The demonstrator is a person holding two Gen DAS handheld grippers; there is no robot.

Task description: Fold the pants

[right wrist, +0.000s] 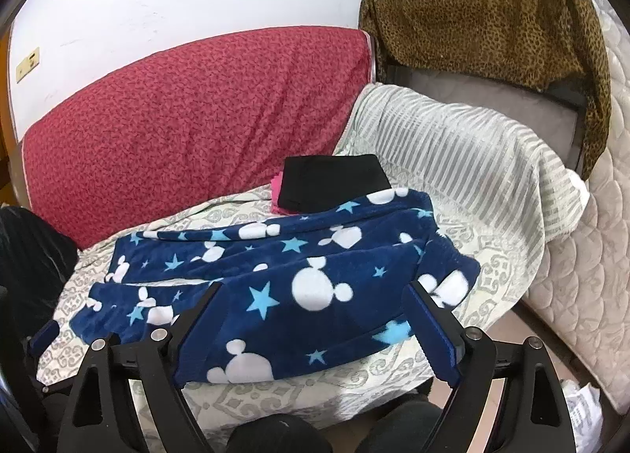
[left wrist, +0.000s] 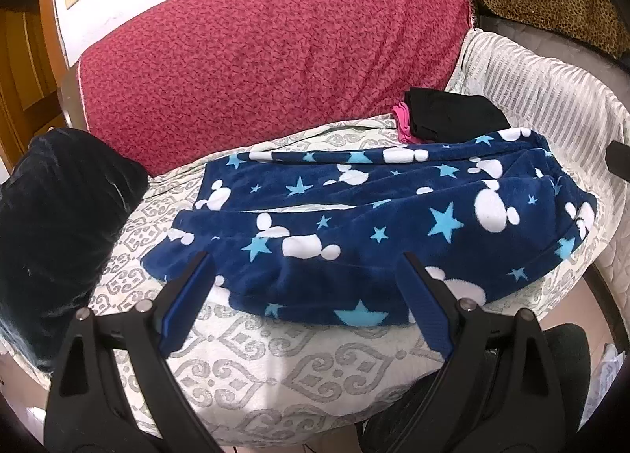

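Navy fleece pants with white mouse heads and blue stars (left wrist: 378,224) spread across the patterned white bed cover (left wrist: 275,366), left gripper (left wrist: 307,260) and right gripper (right wrist: 315,289) both spread wide, empty, poised at its near edge, folded black garment (right wrist: 334,179) behind

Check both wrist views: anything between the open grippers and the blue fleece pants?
Nothing visible. The left gripper and right gripper both stand open over the near edge of the pants. The folded black garment lies behind the pants, out of the approach.
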